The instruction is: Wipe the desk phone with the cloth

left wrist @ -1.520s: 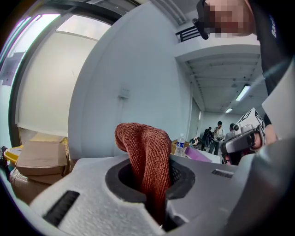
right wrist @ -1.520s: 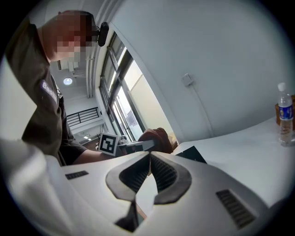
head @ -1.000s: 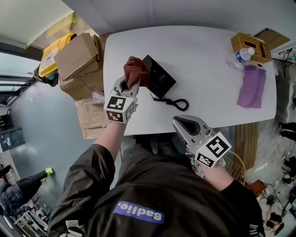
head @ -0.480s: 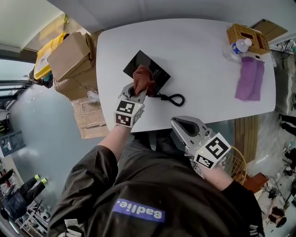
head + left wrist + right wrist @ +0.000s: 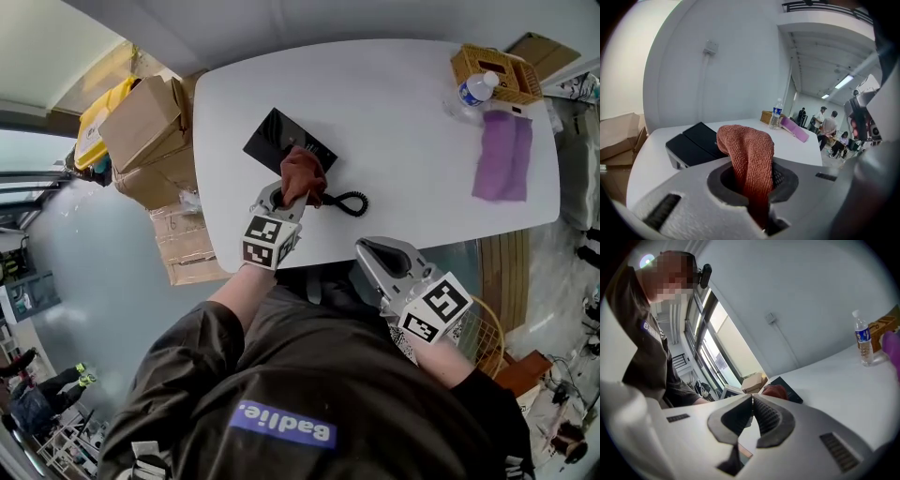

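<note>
at the near edge of the table [image 5: 422,131], the left gripper [image 5: 279,199] clamps the rust cloth [image 5: 303,174] over the desk phone [image 5: 275,137]'s four o'clock corner; at four o'clock from it, the right gripper [image 5: 379,253] is closed and empty.

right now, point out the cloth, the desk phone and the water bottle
cloth [image 5: 749,147]: left gripper view, the middle of its reddish fold.
desk phone [image 5: 274,137]: head view, the bare black top of its body.
water bottle [image 5: 473,89]: head view, its labelled side.
</note>
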The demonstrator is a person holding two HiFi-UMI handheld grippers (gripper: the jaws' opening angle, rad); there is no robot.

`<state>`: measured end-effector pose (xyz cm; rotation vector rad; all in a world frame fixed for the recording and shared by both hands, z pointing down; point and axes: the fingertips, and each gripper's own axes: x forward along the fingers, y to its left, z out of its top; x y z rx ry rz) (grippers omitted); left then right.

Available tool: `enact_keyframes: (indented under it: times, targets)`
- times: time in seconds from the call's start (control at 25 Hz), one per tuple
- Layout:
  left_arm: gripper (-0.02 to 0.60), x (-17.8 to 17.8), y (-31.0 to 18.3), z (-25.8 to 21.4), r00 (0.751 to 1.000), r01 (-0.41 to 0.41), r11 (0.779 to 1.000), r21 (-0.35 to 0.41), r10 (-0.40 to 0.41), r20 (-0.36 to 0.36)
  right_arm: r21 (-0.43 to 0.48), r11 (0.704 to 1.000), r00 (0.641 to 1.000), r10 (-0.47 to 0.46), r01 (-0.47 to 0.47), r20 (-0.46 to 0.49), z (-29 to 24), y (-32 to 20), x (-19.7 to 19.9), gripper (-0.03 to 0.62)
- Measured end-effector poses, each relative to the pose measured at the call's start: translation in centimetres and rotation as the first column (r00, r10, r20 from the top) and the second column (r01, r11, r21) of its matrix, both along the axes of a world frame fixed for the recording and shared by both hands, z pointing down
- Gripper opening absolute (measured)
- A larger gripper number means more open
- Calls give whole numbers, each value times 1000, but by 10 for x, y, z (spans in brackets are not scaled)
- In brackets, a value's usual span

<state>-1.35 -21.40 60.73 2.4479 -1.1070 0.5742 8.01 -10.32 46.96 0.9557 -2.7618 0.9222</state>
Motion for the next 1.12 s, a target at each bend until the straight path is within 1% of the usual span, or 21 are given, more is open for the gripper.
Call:
enact_keyframes:
  times: [0.16, 0.32, 0.44, 0.56, 0.72, 0.88, 1.12]
  targets:
    - [54, -26, -32, -31, 998, 53, 996, 68, -55, 28, 32, 999, 1000, -1, 0, 13, -9, -7, 1, 29]
    - [54, -55, -66, -46, 990, 125, 986, 111, -132, 59, 58, 998, 1000, -3, 2, 18, -16, -14, 2, 29]
    - [54, -71, -87, -45, 980, 172, 978, 115, -181, 77, 54, 999, 1000, -4, 3, 13, -14, -17, 4, 29]
    - [54, -74, -96, -37, 975, 200, 976, 92, -207, 83, 34, 999, 1000, -16, 16, 10, -7, -15, 7, 29]
    - [54, -53, -83, -23, 981, 172, 984, 54, -176, 81, 14, 1000, 1000, -16, 16, 11, -1, -15, 12, 29]
    - [54, -22, -60, -4, 990, 99, 995, 12, -99, 95, 17, 999, 1000, -29, 29, 6, -2, -14, 14, 29]
    - [54, 20, -29, 14, 997, 38, 998, -54, -34, 75, 4, 999, 999, -36, 36, 6, 0, -13, 24, 29]
